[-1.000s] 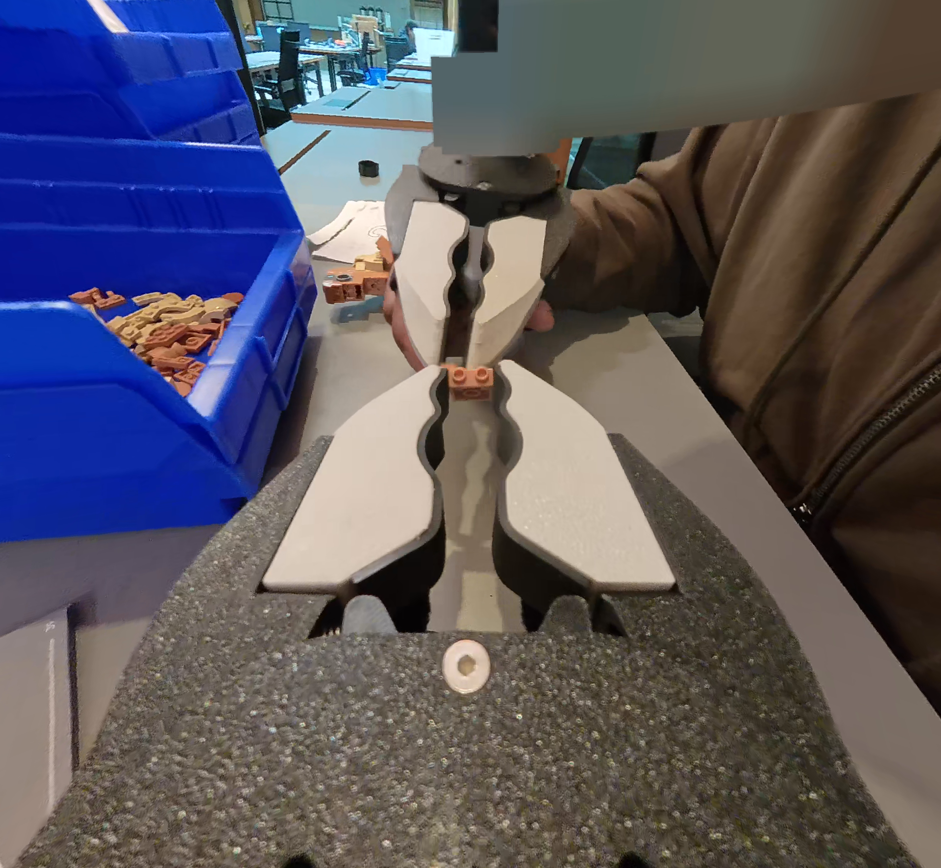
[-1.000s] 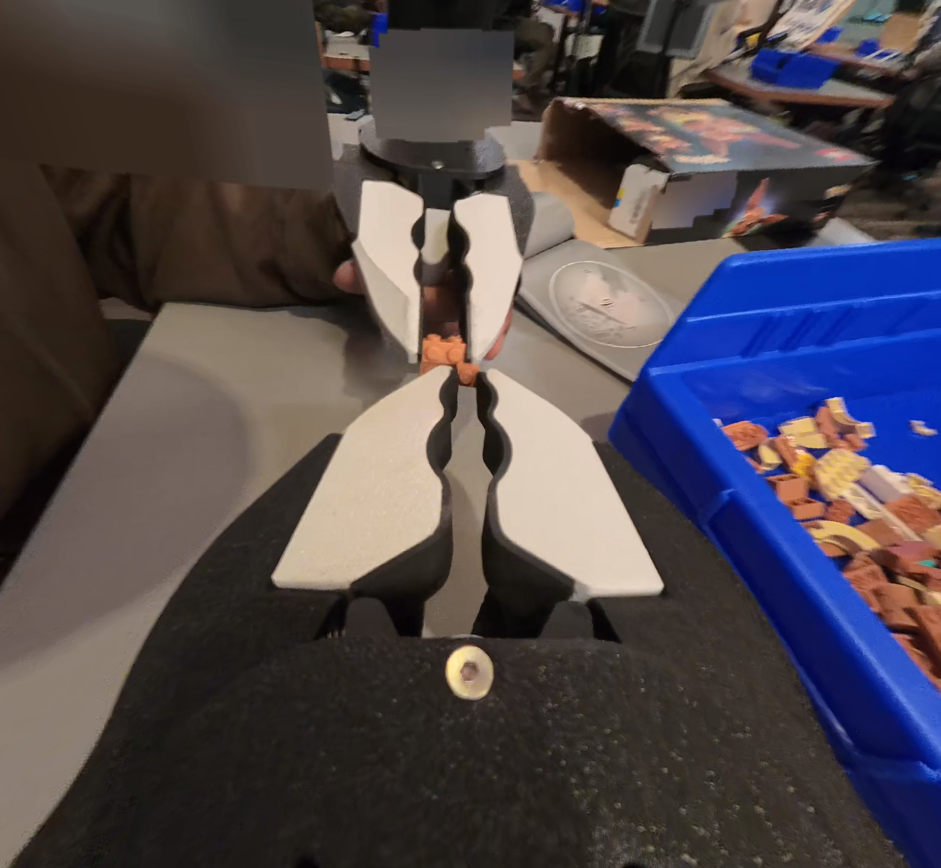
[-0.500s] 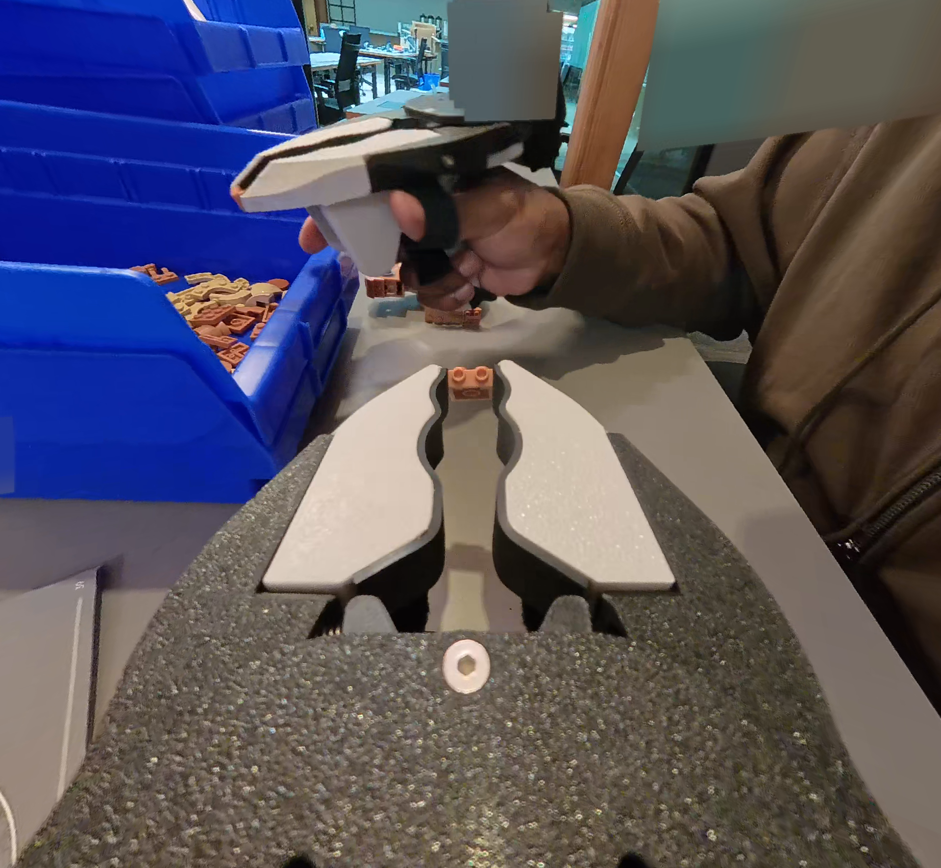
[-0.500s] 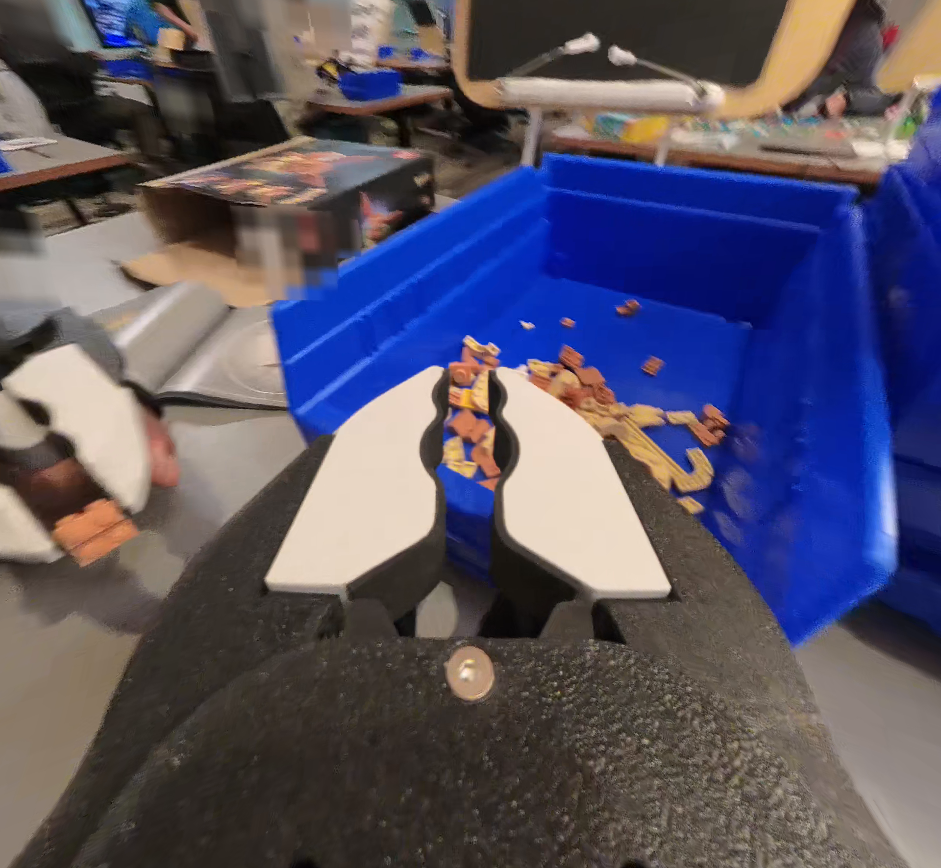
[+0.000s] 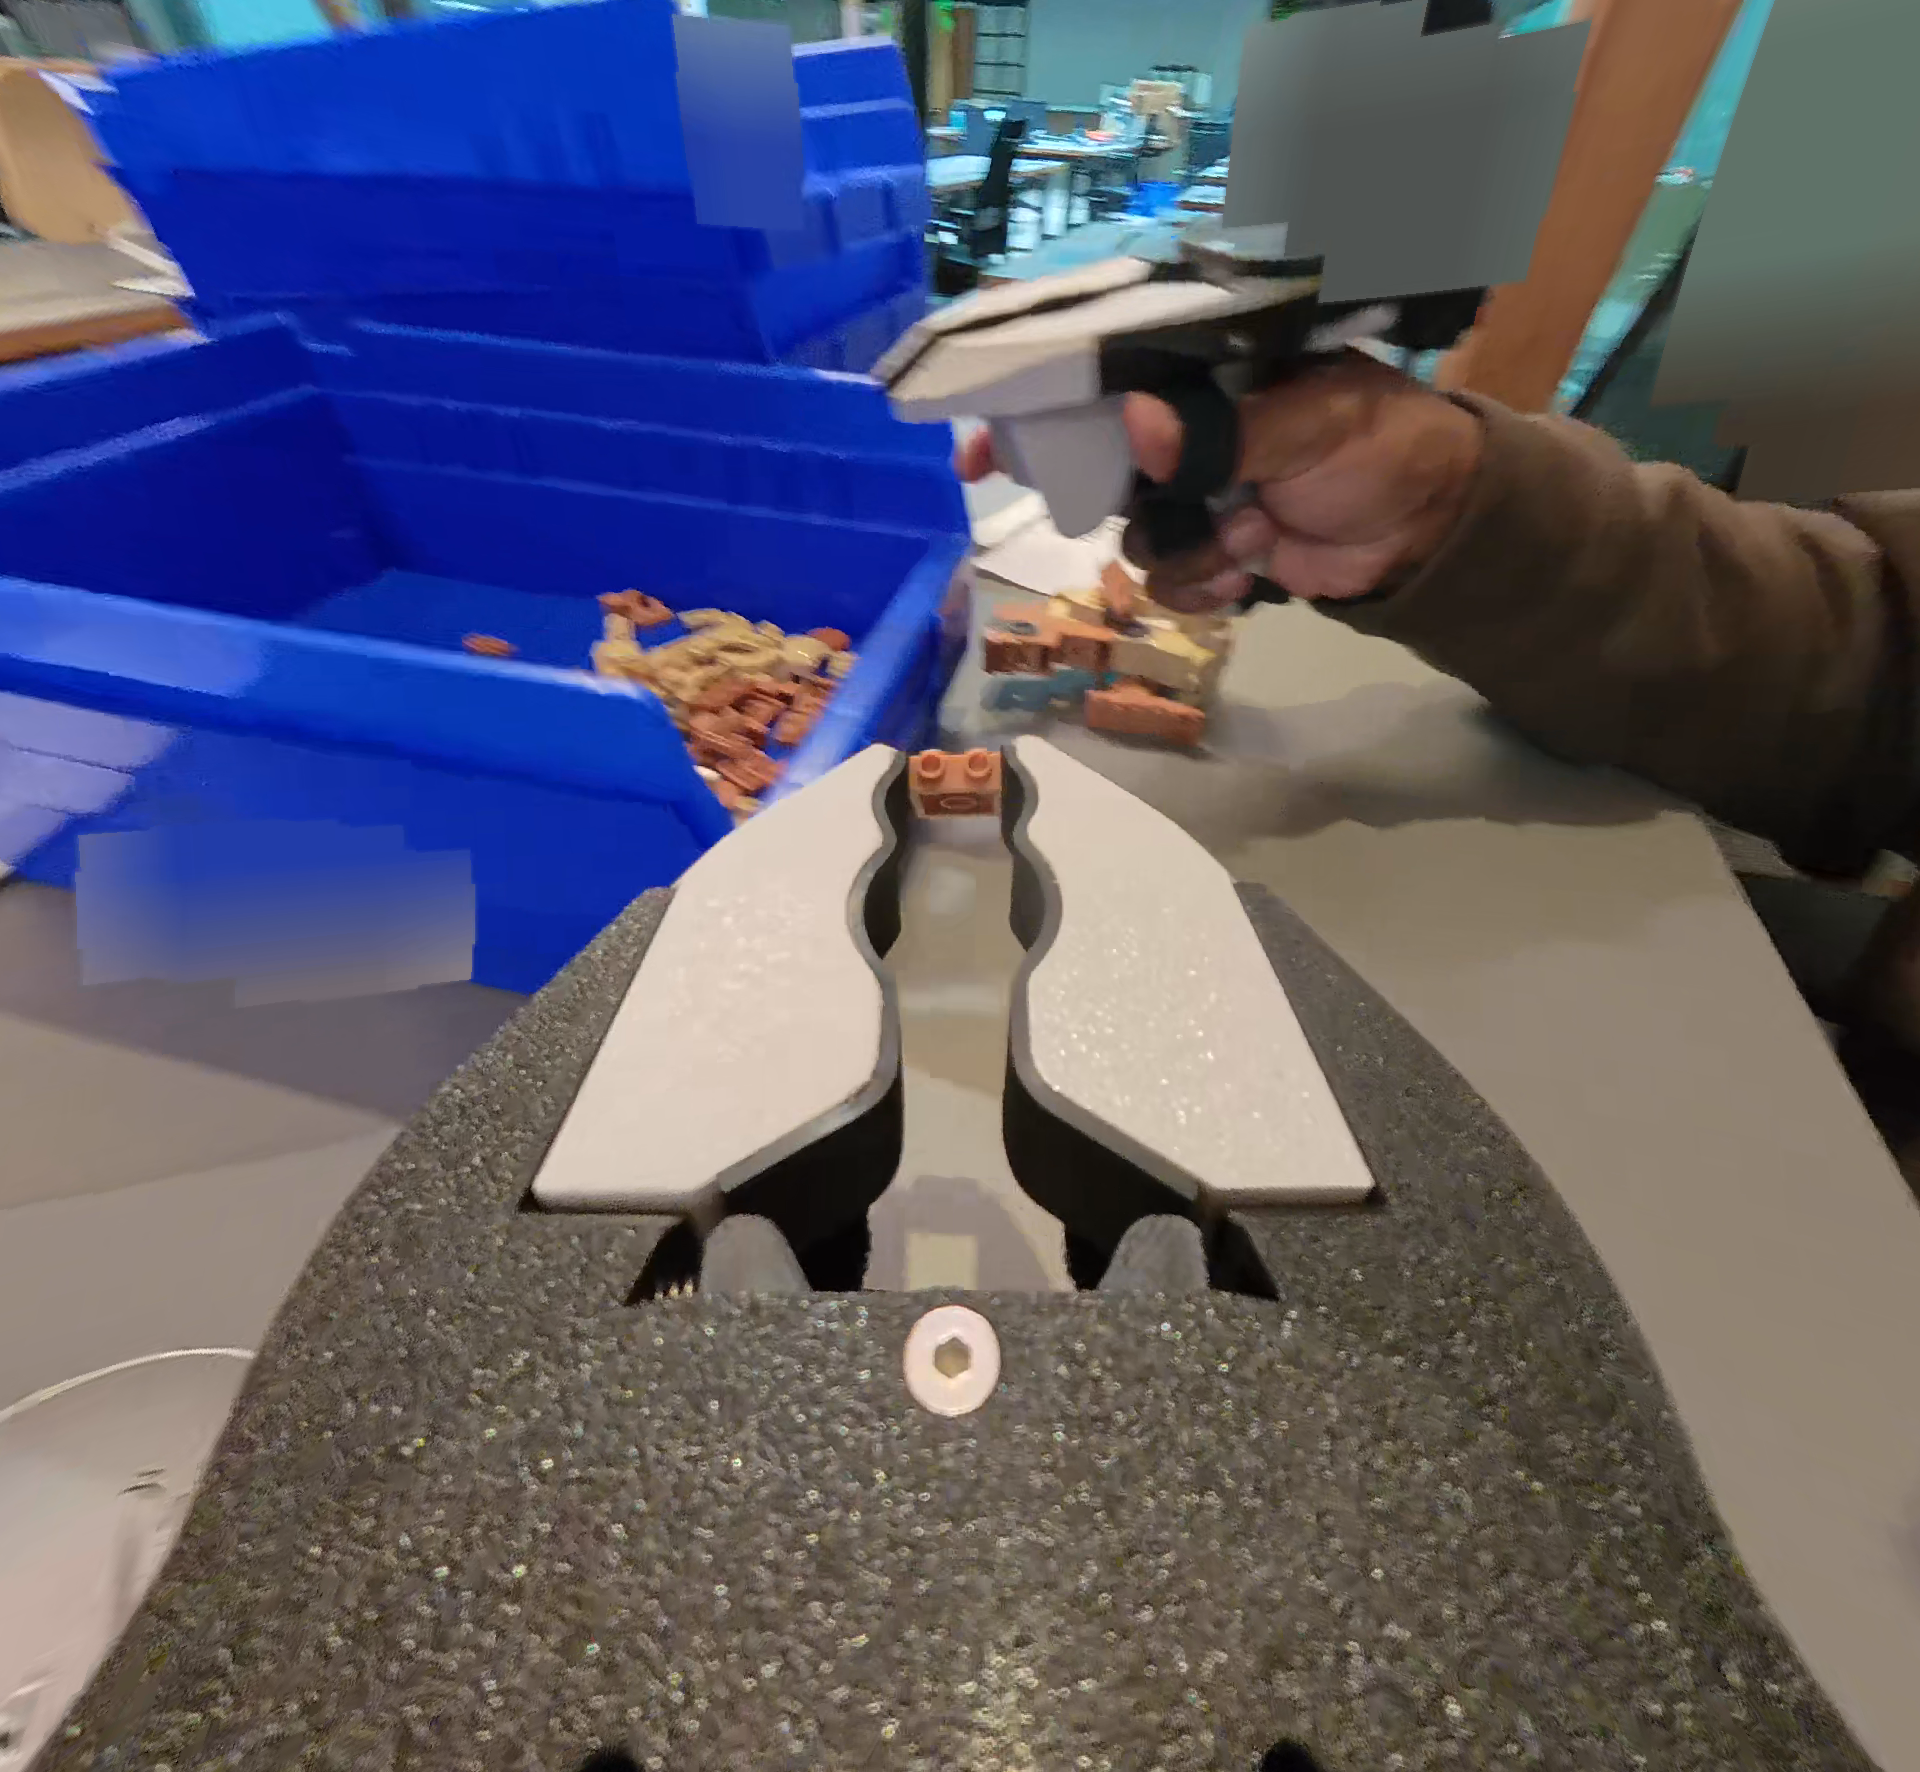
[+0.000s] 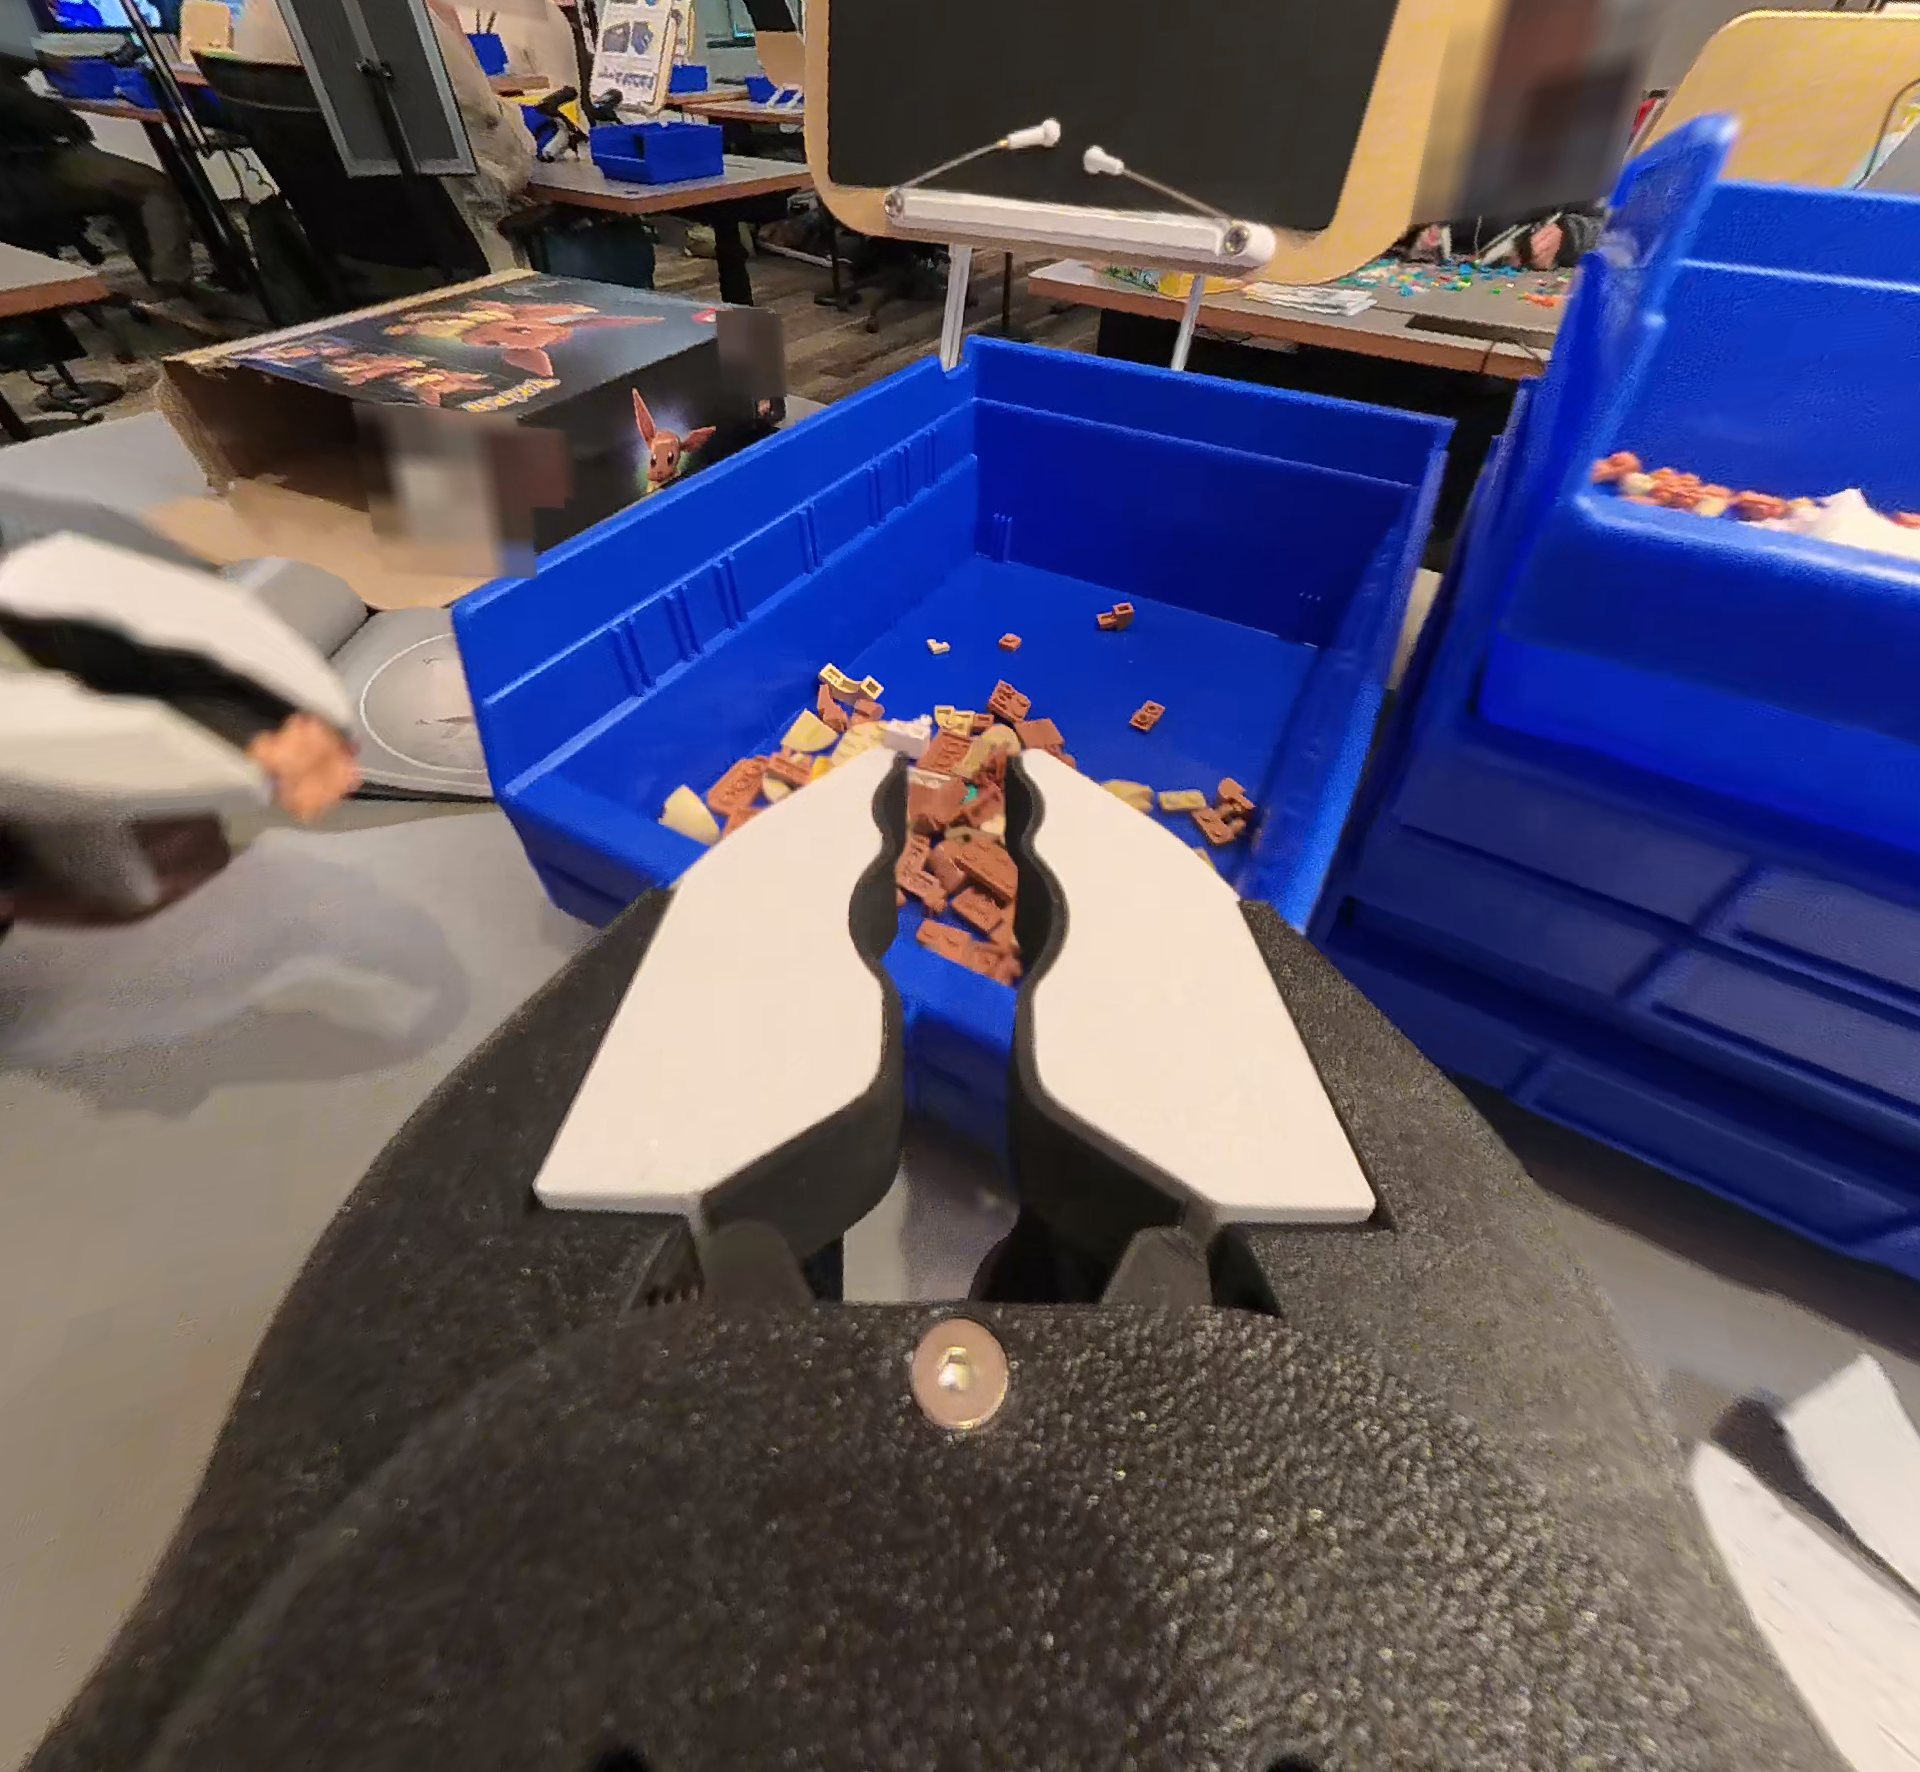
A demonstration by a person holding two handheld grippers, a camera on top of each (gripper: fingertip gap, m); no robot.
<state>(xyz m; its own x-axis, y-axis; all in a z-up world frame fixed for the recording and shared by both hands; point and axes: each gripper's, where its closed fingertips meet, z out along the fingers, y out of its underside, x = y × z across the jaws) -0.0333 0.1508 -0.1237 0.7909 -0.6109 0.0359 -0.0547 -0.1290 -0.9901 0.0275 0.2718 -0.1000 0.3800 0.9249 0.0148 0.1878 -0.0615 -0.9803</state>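
My left gripper (image 5: 956, 766) is shut on a small brown two-stud brick (image 5: 956, 787), pinched at the fingertips above the grey table (image 5: 1455, 943). It also shows blurred at the left of the right wrist view (image 6: 301, 772), with the brick at its tips. My right gripper (image 6: 956, 766) is open and empty, and hovers over a blue bin (image 6: 727, 538) holding a pile of loose brown and tan bricks (image 6: 966, 849). In the left wrist view the right gripper (image 5: 914, 377) is held by a hand above that bin's rim.
A partly built brick model (image 5: 1112, 673) sits on the table beside the bin. More blue bins are stacked behind (image 5: 468, 164) and to the right (image 6: 1714, 683). A printed cardboard box (image 6: 447, 372) and an open booklet (image 6: 416, 694) lie beyond. A brown sleeve (image 5: 1662, 642) crosses the right. The left gripper's tips are roughly 15 cm from the right gripper's.
My right gripper left the brick held by the left gripper, swung away over the blue bin, and its jaws opened wider. The left gripper kept its brick and turned toward the bin.
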